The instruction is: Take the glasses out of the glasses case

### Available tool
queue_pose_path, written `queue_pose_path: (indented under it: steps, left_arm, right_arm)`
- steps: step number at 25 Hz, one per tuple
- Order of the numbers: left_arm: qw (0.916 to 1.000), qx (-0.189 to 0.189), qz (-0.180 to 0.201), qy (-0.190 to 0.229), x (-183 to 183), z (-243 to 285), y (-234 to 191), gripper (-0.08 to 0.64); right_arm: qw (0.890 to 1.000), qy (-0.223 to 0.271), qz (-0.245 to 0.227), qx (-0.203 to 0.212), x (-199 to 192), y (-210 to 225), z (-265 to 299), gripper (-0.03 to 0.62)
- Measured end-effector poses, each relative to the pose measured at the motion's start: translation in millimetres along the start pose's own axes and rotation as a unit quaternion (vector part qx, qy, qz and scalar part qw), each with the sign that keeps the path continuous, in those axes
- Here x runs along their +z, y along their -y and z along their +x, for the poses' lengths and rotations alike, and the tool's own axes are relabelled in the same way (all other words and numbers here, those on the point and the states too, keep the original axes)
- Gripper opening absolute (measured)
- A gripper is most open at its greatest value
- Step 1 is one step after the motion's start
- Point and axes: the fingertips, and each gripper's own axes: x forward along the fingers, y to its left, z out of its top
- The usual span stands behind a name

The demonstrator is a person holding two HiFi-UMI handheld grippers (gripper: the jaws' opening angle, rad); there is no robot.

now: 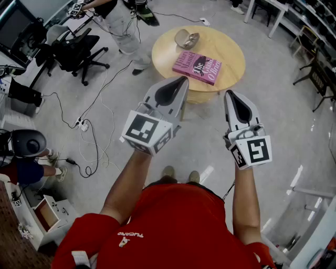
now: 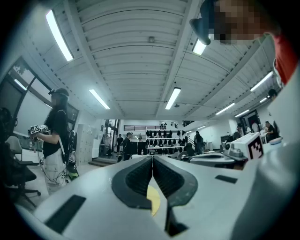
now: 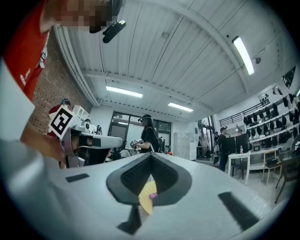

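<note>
In the head view, a grey glasses case lies at the far side of a round wooden table; from here I cannot tell whether glasses are in it. A pink book lies nearer on the same table. I hold both grippers level at chest height, short of the table and well apart from the case. The left gripper has its jaws pressed together with nothing between them, as the left gripper view also shows. The right gripper is likewise shut and empty.
A black office chair and a standing person are left of the table, with cables trailing over the floor. Another person sits at the far left. A white table and dark chairs stand at the right.
</note>
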Motion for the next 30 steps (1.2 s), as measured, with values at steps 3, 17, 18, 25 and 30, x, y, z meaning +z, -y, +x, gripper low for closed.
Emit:
queue_pose_path:
  steps: [3,17,18,25,30]
  left_arm:
    - [1.0000,0.002,-0.003,-0.003,-2.7,1.4,1.9,0.012]
    - [0.9992,0.037,-0.018,0.002,-26.4,23.7,25.2,0.012]
    - [0.9990,0.040,-0.018,0.001,-27.1,25.7,26.8,0.012]
    - [0.9978,0.064,-0.011,-0.011,-37.8,45.7,16.6,0.012]
    - [0.9975,0.069,-0.008,-0.011,-46.9,71.9,-7.0,0.012]
  right_arm:
    - [1.000,0.008,0.019,0.009,0.2,0.5,-1.9,0.003]
    - [0.999,0.014,0.031,0.042,-15.5,33.3,-31.1,0.005]
    - [0.998,0.016,0.031,0.045,-16.3,37.4,-31.0,0.005]
    - [0.997,0.020,0.043,0.061,-27.8,60.4,-14.8,0.005]
    - [0.997,0.021,0.042,0.059,-40.7,80.6,10.3,0.005]
